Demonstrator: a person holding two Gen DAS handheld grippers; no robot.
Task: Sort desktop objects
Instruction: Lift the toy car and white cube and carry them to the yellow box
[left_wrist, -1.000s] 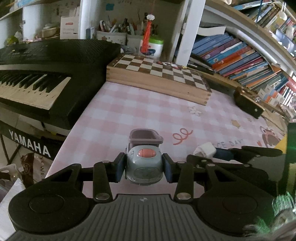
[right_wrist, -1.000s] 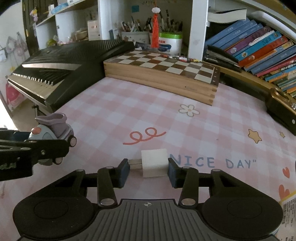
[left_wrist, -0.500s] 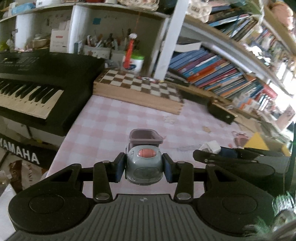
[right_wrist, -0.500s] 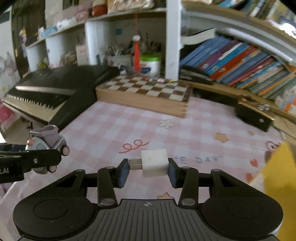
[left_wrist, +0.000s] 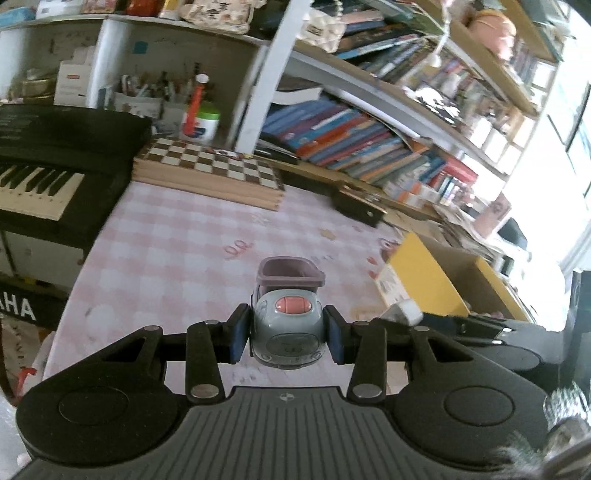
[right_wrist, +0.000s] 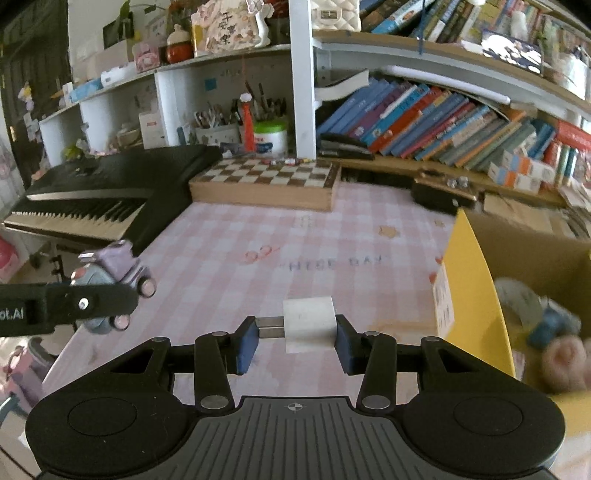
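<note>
Both loads are up off the table — left claw (left_wrist: 287, 334) clamped on the toy car (left_wrist: 286, 325), right claw (right_wrist: 295, 338) pinching the white charger (right_wrist: 308, 325). Carrying step; next, over the yellow box (right_wrist: 476, 295) and let go

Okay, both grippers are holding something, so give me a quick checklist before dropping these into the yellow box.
1. Left gripper clamped on the small grey and purple toy car: ok.
2. Right gripper clamped on the white cube-shaped charger plug: ok.
3. Both items lifted clear of the pink checked tablecloth: ok.
4. Yellow cardboard box open at the top: ok.
5. Room inside the box beside the soft toys: cannot tell, blurred.
6. Either gripper already above the box opening: not ok, both short of it.
</note>
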